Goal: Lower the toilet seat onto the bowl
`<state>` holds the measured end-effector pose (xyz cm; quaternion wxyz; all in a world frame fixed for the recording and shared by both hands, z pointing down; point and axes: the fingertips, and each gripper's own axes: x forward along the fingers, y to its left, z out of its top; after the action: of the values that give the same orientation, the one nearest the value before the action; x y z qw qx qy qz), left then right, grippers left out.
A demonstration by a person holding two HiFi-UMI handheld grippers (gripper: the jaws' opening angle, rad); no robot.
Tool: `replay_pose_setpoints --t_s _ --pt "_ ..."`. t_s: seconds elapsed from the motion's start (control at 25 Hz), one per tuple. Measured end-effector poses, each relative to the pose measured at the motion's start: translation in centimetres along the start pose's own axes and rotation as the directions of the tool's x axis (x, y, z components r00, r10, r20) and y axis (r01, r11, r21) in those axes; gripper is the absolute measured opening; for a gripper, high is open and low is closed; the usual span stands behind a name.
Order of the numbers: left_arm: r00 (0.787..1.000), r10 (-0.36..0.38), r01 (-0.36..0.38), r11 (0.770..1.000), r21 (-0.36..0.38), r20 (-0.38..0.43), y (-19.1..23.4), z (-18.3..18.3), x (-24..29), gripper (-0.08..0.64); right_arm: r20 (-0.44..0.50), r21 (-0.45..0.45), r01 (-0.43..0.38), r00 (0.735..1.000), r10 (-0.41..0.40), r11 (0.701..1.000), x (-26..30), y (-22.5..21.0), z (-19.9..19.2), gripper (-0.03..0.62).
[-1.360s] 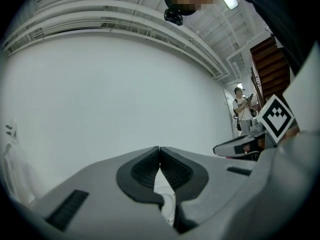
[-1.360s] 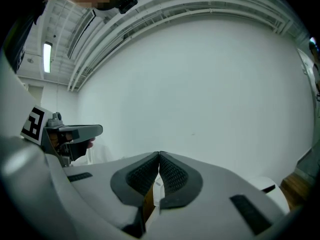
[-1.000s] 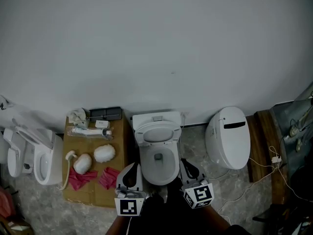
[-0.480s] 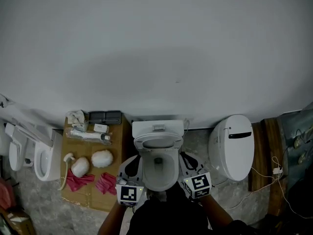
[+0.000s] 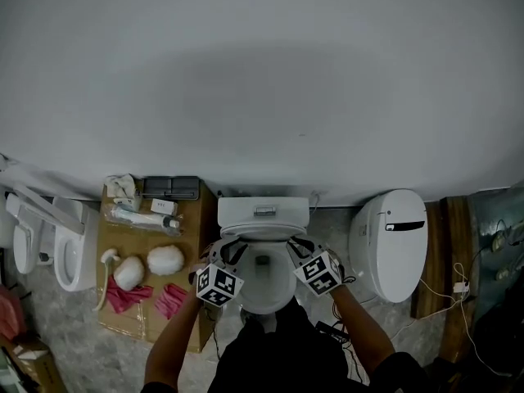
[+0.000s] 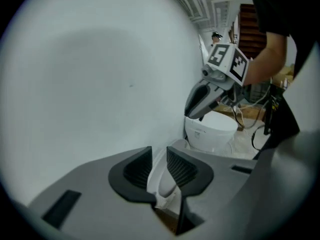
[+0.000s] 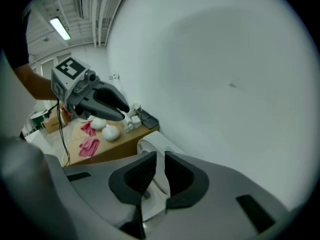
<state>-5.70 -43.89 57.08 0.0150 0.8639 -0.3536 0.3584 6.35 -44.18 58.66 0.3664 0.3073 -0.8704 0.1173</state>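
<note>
- The left gripper has its jaws drawn close, with only a slim slot between the ribbed pads. The white edge of the toilet seat shows through that slot. Nothing is plainly clamped, and I cannot tell whether the pads touch the edge.
- The right gripper is set the same way: a narrow gap, white seat rim visible through it, and no sure hold on anything.
- The seat stands raised, between the two sets of jaw tips. It leans back on the tank, which lies just beyond both grippers.
- The bowl is uncovered. It sits below and between the grippers, on the person's side of their tips.
- The two grippers face each other across the seat, the left at its left edge and the right at its right edge. Each marker cube trails behind its jaws, the left cube and the right cube.
- Outward of the right gripper, well apart, stands a second toilet with its lid down.
- Outward of the left gripper, just beside it, is a cardboard box. On it lie two white pads, pink cloths and a black tray.
</note>
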Motion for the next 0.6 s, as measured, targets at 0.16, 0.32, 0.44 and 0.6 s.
replay_pose_setpoints --t_s 0.16,0.32,0.44,0.6 --pt "0.991 -0.095 0.104 0.989 0.101 -0.093 -0.2 -2.0 3.5 0.124 -0.124 -0.087 -0.056 0.991 0.045 0.995 3.2 -0.8 -2.0 0.107" --pt "0.976 -0.125 0.151 0.979 0.140 -0.176 0.3 -4.2 6.9 0.153 -0.185 -0.157 -0.069 0.982 0.039 0.985 5.8 -2.1 -3.7 0.109" --pt "0.970 -0.128 0.164 0.972 0.167 -0.206 -0.2 -5.4 8.9 0.153 -0.221 -0.186 -0.082 0.974 0.040 0.979 7.4 -2.6 -5.1 0.110" --pt "0.959 -0.134 0.181 0.968 0.172 -0.251 -0.5 -7.2 10.9 0.153 -0.257 -0.207 -0.098 0.965 0.042 0.973 9.4 -3.0 -6.5 0.112"
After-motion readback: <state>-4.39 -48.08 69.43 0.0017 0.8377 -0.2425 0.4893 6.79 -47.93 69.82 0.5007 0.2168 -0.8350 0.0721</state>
